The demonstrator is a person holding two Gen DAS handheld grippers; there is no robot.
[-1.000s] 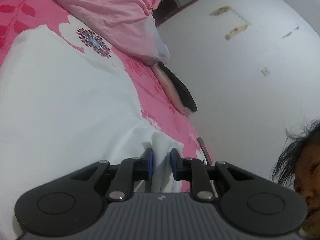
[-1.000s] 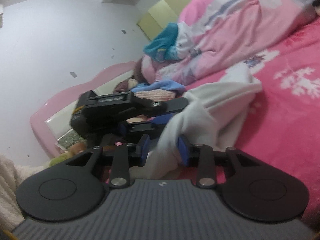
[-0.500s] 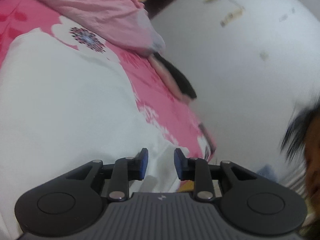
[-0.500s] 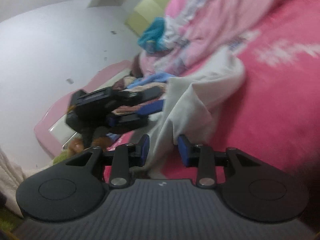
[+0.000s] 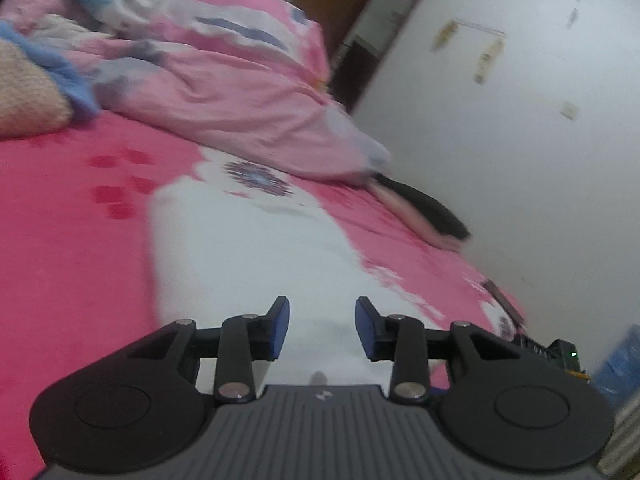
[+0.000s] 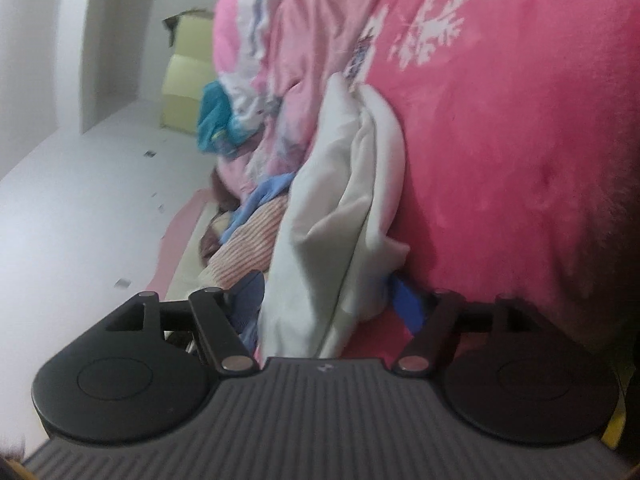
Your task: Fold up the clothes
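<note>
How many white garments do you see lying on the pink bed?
1. The white garment lies spread on the pink bed ahead of the left gripper; the right view shows it bunched. Others may be hidden in the pile.

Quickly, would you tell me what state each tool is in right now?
Left tool: open, holding nothing, over the white garment.
Right tool: open, the garment loose between its fingers.

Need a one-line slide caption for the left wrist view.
Left gripper open above a white garment spread on the pink floral bedsheet, rumpled pink quilt behind.
</note>
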